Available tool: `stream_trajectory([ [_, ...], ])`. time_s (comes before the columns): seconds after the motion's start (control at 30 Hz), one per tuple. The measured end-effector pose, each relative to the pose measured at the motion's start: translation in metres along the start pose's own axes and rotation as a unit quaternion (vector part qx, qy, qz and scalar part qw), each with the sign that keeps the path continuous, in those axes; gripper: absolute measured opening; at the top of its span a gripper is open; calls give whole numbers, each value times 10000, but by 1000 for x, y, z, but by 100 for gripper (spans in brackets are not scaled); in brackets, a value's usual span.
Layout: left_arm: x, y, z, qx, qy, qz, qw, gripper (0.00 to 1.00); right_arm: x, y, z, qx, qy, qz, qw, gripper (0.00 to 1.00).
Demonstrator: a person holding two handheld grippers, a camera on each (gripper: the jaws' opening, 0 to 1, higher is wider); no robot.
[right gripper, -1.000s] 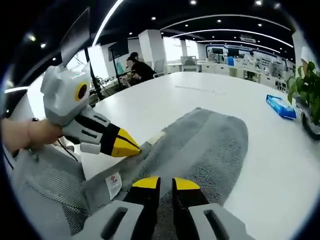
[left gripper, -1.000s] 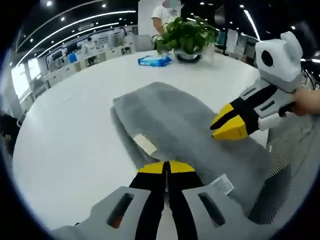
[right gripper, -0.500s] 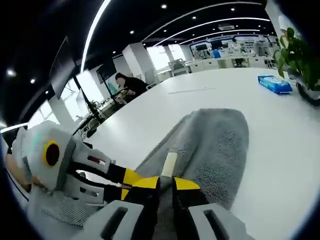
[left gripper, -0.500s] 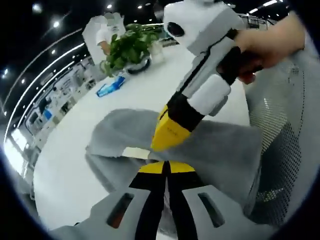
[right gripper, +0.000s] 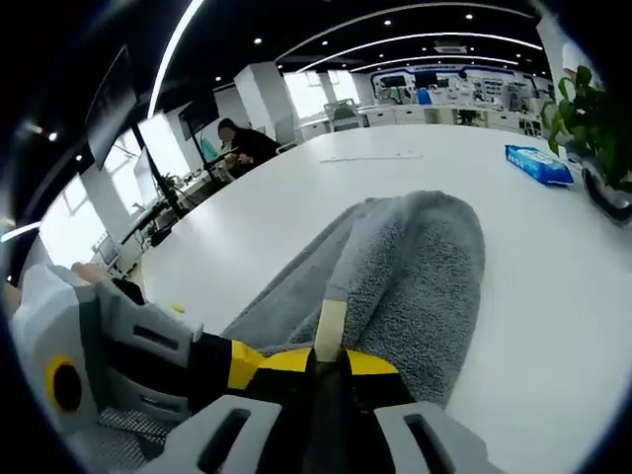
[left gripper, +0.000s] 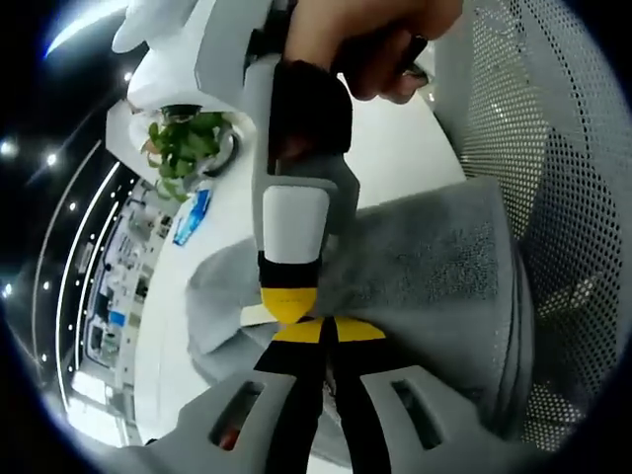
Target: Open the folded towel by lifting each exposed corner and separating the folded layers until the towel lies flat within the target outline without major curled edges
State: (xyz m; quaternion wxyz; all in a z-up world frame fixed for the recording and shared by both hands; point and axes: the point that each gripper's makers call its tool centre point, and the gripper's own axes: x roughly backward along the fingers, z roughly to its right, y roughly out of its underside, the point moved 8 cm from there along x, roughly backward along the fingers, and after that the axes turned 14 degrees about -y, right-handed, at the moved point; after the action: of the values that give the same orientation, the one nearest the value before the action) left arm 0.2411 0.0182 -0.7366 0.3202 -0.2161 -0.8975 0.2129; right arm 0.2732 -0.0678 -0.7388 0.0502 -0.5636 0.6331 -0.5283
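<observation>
While both tongs meet at near edge of surface, towel fold is pinched between them. Right tongs (right gripper: pixel 326 363) clamped on towel (right gripper: pixel 415 267) beside pale label (right gripper: pixel 331 331). Left tongs (left gripper: pixel 328 331) closed together on same grey fold; right tongs' yellow tip seen just above them. Towel lies folded at near edge of white surface (right gripper: pixel 553 286), part draped toward mesh chair (left gripper: pixel 553 148). Judged soft, limp, light: sag expected, so layers best gripped at exposed corners. Plant (left gripper: pixel 183 148) well apart, at far edge.
</observation>
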Motion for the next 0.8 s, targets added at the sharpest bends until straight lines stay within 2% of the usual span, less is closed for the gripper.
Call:
stream_trajectory([
  [0.1,1,0,-1,58,12,41,10000,1,-1,2,0,223,50,-147,9996,3],
  [0.17,6,-2,-8,359,-118,131,9992,1,2,1,1,150,23,-106,9998,1],
  [0.2,9,-5,-15,577,-303,189,9977,1,3,1,2,-87,-26,14,10000,1],
  [0.27,15,-7,-36,1369,-720,245,9877,0,7,1,5,-354,-54,145,9993,1],
  [0.3,16,-2,-48,1902,-903,229,9773,0,8,0,6,-457,-63,197,9987,0],
  [0.33,16,4,-54,2300,-974,89,9683,0,9,0,8,-545,-71,234,9982,0],
  [0.37,15,21,-59,2782,-1044,-324,9543,0,10,1,10,-611,-66,270,9977,0],
  [0.4,13,34,-61,2993,-1091,-586,9461,0,10,1,11,-634,-65,274,9976,0],
  [0.43,12,46,-61,3042,-1099,-828,9426,0,11,1,12,-642,-39,271,9976,0],
  [0.47,8,61,-60,3114,-1020,-1140,9379,0,13,0,12,-655,-19,291,9974,0],
  [0.53,6,70,-51,3538,-646,-1342,9234,0,16,-1,14,-672,19,361,9971,0],
  [0.57,4,70,-48,3702,-490,-1352,9178,0,18,-2,15,-677,43,385,9970,0],
  [0.6,1,72,-42,3962,-373,-1404,9066,0,21,-2,17,-693,101,406,9967,0],
  [0.63,0,74,-41,3805,-406,-1530,9111,0,23,-2,20,-700,142,416,9966,0],
  [0.67,-3,75,-41,3507,-512,-1439,9240,0,26,-2,22,-753,203,450,9959,0],
  [0.7,-5,72,-42,3386,-568,-1313,9300,0,28,-3,25,-790,233,487,9954,0],
  [0.73,-3,72,-42,3252,-579,-1377,9338,0,30,-3,27,-809,282,508,9950,0],
  [0.8,-2,71,-40,3026,-595,-1296,9424,0,38,-3,34,-733,538,506,9946,0],
])
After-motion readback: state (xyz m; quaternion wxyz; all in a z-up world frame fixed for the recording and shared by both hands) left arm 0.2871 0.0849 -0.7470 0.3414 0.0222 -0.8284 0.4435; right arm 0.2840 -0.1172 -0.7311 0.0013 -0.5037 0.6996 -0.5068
